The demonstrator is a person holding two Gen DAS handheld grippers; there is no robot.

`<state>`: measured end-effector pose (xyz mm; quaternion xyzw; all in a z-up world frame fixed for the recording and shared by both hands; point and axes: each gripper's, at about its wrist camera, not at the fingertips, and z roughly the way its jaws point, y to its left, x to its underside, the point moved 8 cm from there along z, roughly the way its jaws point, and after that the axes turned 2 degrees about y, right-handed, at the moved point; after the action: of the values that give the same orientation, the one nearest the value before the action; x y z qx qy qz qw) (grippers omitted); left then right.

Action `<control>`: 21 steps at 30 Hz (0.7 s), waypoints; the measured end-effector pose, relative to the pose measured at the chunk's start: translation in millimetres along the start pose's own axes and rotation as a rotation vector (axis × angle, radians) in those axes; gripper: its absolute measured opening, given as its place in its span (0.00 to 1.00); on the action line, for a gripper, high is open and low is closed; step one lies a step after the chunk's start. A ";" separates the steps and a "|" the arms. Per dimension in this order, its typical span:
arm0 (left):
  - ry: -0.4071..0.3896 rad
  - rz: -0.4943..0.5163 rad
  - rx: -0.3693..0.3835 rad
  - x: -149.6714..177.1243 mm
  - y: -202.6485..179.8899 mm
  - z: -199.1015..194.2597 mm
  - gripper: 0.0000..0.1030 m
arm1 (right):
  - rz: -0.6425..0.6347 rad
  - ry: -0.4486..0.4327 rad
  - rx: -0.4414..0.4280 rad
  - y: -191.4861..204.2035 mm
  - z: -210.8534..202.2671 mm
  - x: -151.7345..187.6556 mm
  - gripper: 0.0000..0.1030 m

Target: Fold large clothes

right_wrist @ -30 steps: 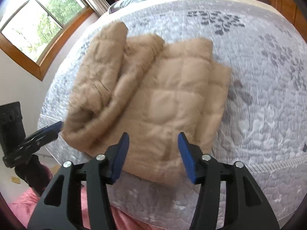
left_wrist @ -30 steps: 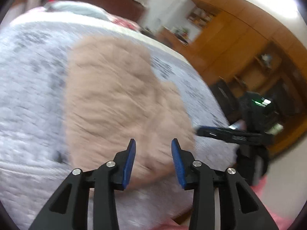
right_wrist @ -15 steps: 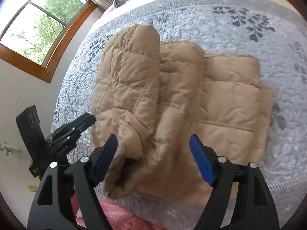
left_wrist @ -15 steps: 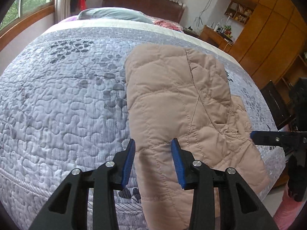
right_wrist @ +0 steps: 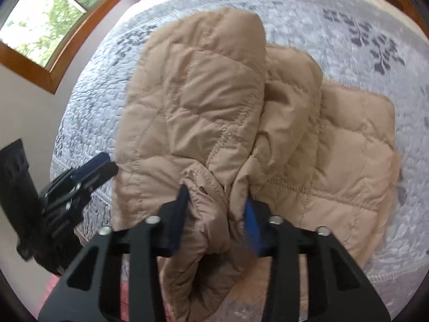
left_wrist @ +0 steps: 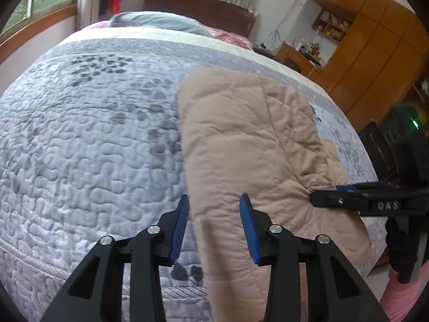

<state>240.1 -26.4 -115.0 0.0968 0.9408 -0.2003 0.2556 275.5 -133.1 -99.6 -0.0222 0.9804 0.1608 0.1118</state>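
Pinching a bunched fold of the tan quilted puffer jacket (right_wrist: pixel 203 123) between our right gripper (right_wrist: pixel 215 209) jaws at lower centre, we see its long axis running up-frame on the grey quilted bedspread (left_wrist: pixel 80 147), while our left gripper (left_wrist: pixel 213 225), jaws parted and empty, straddles its near left edge.

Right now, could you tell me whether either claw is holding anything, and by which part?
The right claw grips the tan quilted jacket by a bunched fold at its near edge. The left claw is open, holding nothing.
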 end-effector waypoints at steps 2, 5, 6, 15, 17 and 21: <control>-0.016 -0.014 0.005 -3.4 3.1 -6.0 0.38 | -0.035 -0.029 -0.006 5.8 -11.4 2.8 0.24; -0.038 -0.005 0.013 -6.9 -2.0 -15.5 0.38 | -0.061 -0.077 -0.012 7.6 -31.1 8.2 0.24; -0.040 0.002 0.016 -7.3 -4.9 -16.7 0.38 | -0.063 -0.094 -0.015 5.9 -38.9 11.2 0.24; -0.042 0.098 0.066 -4.6 -55.5 -19.5 0.39 | -0.013 -0.219 -0.010 -36.5 -101.1 28.6 0.23; -0.036 0.120 0.070 -2.9 -66.5 -16.3 0.39 | 0.008 -0.225 -0.009 -49.1 -105.5 34.4 0.23; -0.009 0.167 0.081 4.8 -90.0 -5.5 0.39 | 0.062 -0.231 -0.013 -78.6 -106.6 45.9 0.23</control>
<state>208.0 -104.7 -83.6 0.1843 0.9195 -0.2165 0.2714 214.4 -242.1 -35.9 0.0262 0.9602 0.1722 0.2186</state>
